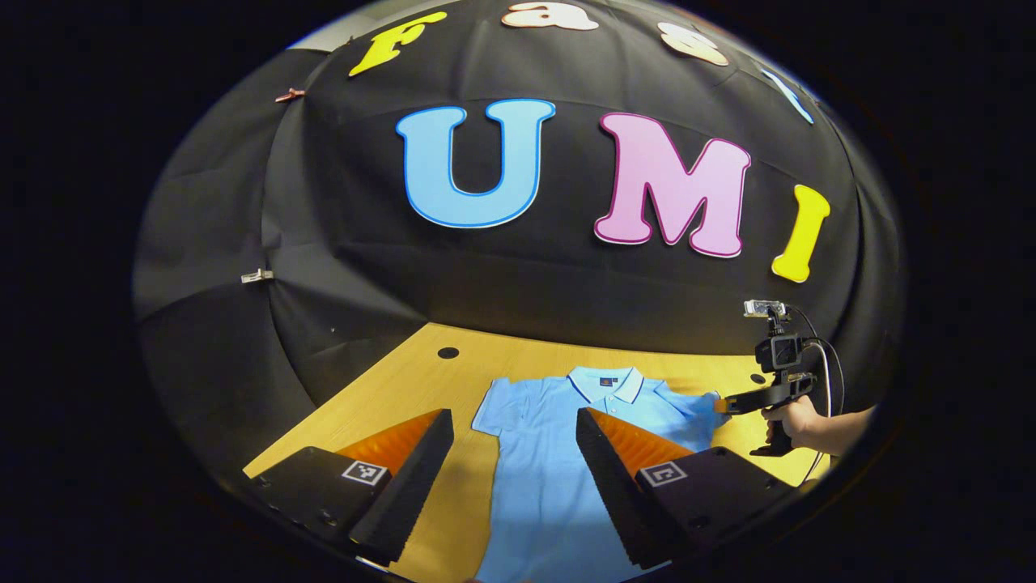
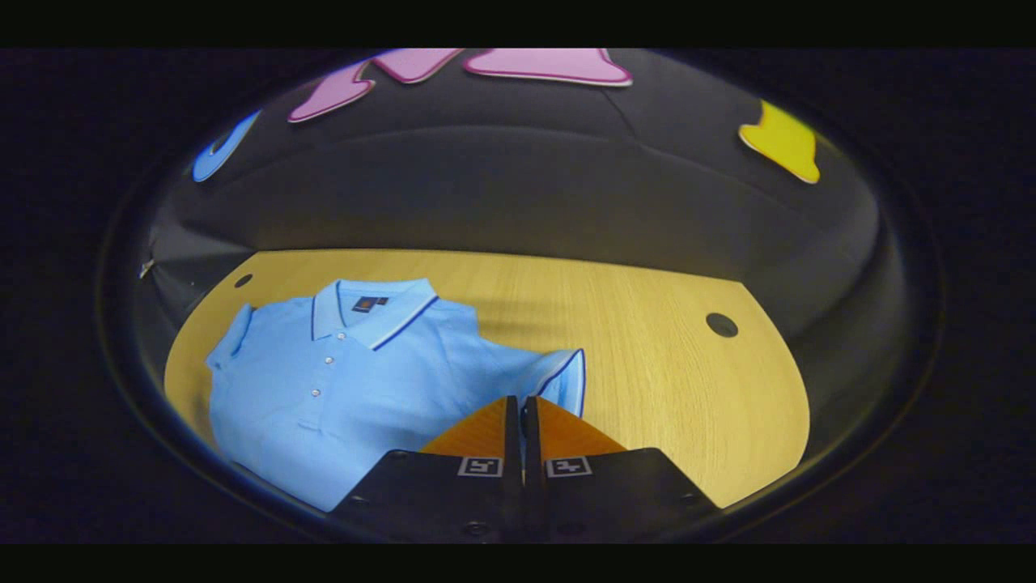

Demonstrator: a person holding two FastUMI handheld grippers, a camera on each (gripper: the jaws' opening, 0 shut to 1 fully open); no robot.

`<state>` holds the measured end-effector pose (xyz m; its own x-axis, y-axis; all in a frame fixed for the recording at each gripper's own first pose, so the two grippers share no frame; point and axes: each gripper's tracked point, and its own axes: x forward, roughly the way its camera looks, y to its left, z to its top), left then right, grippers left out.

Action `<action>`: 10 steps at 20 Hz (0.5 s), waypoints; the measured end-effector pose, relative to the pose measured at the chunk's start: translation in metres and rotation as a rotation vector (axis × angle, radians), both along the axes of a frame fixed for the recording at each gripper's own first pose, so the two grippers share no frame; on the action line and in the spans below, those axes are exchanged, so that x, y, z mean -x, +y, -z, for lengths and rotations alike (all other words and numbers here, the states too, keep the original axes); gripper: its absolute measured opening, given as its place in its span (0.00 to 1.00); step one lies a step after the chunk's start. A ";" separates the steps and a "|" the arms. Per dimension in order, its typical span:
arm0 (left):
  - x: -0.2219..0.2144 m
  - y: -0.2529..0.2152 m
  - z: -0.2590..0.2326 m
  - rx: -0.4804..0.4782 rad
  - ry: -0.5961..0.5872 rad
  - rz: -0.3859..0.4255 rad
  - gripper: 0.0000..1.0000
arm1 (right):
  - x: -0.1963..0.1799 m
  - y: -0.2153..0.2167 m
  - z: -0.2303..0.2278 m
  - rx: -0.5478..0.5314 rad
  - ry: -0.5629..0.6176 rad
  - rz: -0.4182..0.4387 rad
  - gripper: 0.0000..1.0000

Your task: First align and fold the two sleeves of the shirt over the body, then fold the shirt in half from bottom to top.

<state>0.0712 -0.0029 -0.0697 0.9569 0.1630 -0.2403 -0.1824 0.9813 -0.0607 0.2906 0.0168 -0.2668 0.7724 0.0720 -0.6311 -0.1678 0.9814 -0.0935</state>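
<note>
A light blue polo shirt (image 1: 550, 486) lies flat and face up on the wooden table (image 1: 388, 389), collar (image 1: 605, 382) toward the far wall. My left gripper (image 1: 514, 414) hovers open over the shirt's near part, fingers spread wide with nothing between them. In the right gripper view the shirt (image 2: 348, 372) spreads to the left, and my right gripper (image 2: 518, 398) is shut on the cuff of its nearer sleeve (image 2: 566, 376), which is lifted slightly off the table. The left gripper view also catches the right gripper (image 1: 728, 402) at that sleeve, held by a hand (image 1: 797, 421).
The table (image 2: 664, 380) stretches bare to the right of the shirt, with a round cable hole (image 2: 721, 325) there and another hole (image 1: 447, 353) at the far left. The black cloth wall closes off the back edge.
</note>
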 end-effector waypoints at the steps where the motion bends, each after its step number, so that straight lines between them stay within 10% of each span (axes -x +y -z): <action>1: 0.002 0.004 0.001 0.004 -0.002 -0.006 0.97 | -0.001 0.014 -0.006 0.012 -0.014 -0.029 0.05; 10: 0.024 0.039 0.021 0.044 0.011 -0.063 0.97 | 0.031 0.172 -0.011 0.154 -0.070 -0.382 0.00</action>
